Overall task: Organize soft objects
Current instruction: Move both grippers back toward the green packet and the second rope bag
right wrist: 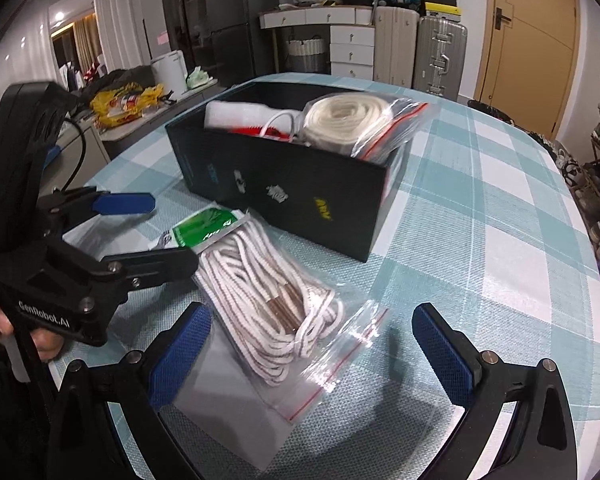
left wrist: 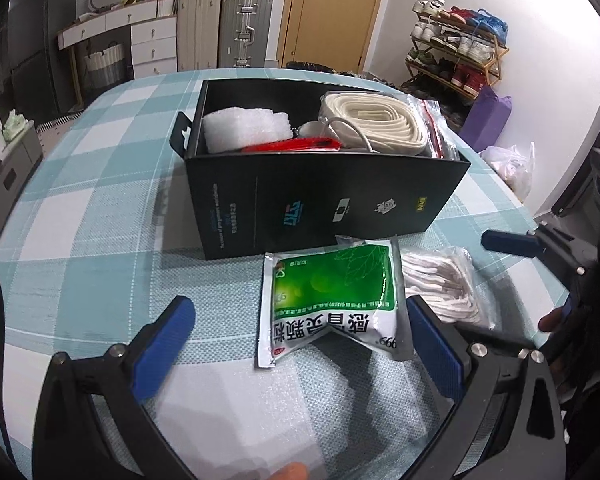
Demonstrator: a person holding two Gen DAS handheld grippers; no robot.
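The task looks partly done, judging by how things lie. The black box (left wrist: 328,204) stands on the checked desk (left wrist: 100,208) at about 12 o'clock from both grippers, and it already holds a white foam block (left wrist: 244,128), a bagged coil of cream webbing (left wrist: 376,120) and a red item (left wrist: 292,145) whose kind is hard to tell. Two soft things are left outside it, touching or nearly touching its near wall: a green-and-white sachet (left wrist: 332,296) lying flat, and just beside it at 3 o'clock a clear zip bag of white cord (right wrist: 276,312). The left gripper (left wrist: 300,344) hovers with its fingers released, spread wide either side of the sachet's near edge; one finger (left wrist: 436,356) is close beside the packet, though contact cannot be confirmed. The right gripper (right wrist: 312,344) also has its fingers released and grasps nothing, with the cord bag lying between them at 12 o'clock. What remains, as a judgement, is to pick up each of these two and set them in the box, where free room appears limited.
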